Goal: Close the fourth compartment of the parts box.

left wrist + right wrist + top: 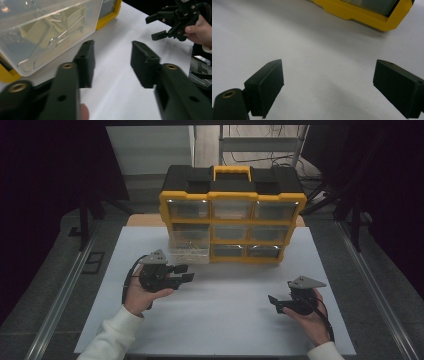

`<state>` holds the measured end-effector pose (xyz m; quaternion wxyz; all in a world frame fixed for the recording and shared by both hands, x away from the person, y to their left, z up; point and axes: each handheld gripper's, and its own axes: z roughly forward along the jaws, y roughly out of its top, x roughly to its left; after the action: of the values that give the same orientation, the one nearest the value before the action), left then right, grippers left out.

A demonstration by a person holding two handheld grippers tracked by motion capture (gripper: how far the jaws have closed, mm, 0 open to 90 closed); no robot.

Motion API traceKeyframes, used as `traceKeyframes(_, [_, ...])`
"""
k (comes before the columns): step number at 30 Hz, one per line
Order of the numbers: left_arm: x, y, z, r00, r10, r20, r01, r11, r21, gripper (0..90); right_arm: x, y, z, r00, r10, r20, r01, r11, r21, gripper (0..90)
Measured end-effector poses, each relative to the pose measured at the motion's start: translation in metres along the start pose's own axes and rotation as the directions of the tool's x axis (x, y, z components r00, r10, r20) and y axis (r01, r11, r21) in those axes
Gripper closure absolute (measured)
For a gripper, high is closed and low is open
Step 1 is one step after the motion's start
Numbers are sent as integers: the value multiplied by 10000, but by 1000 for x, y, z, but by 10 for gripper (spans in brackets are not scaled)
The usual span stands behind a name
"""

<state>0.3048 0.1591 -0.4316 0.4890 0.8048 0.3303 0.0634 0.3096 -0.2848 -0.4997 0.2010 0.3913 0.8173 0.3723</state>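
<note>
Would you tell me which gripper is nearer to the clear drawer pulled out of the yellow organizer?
The left. The left gripper is just in front of the clear drawer, jaws open and apart from it. The right gripper rests far off toward the table's right side, jaws open.

Your left tool (184, 273) and right tool (274, 301) are both matte black, each with two flat, blocky jaws on slotted arms pinned by brass-coloured rivets. A grey three-cornered plate sits on top of each body, and a black cable loops from each down past your wrist. You wear white, long, ribbed-cuffed sleeves (112, 332).
</note>
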Motion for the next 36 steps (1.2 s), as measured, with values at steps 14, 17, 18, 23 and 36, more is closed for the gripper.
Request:
traceKeyframes(14, [7, -1, 4, 9981, -104, -601, 116, 9997, 195, 894, 0, 0, 0, 10000, -19, 16, 19, 10000, 27, 103])
traceKeyframes(17, [8, -1, 4, 9975, -153, -686, 159, 9998, 86, 894, 0, 0, 0, 10000, -18, 17, 18, 10000, 32, 103])
traceKeyframes(18, [9, 0, 5, 9970, -207, -742, 212, 9997, 71, 895, 0, 0, 0, 10000, -18, 15, 18, 10000, 34, 103])
traceKeyframes(23, [10, 2, 9, 9939, -178, -1088, 181, 9998, 14, 894, 0, 0, 0, 10000, -17, 24, 17, 10000, 29, 103])
traceKeyframes(36, [13, 9, 12, 9837, -220, -1787, 149, 9991, -409, 895, 0, 0, 0, 10000, 0, 35, 0, 10000, 23, 103])
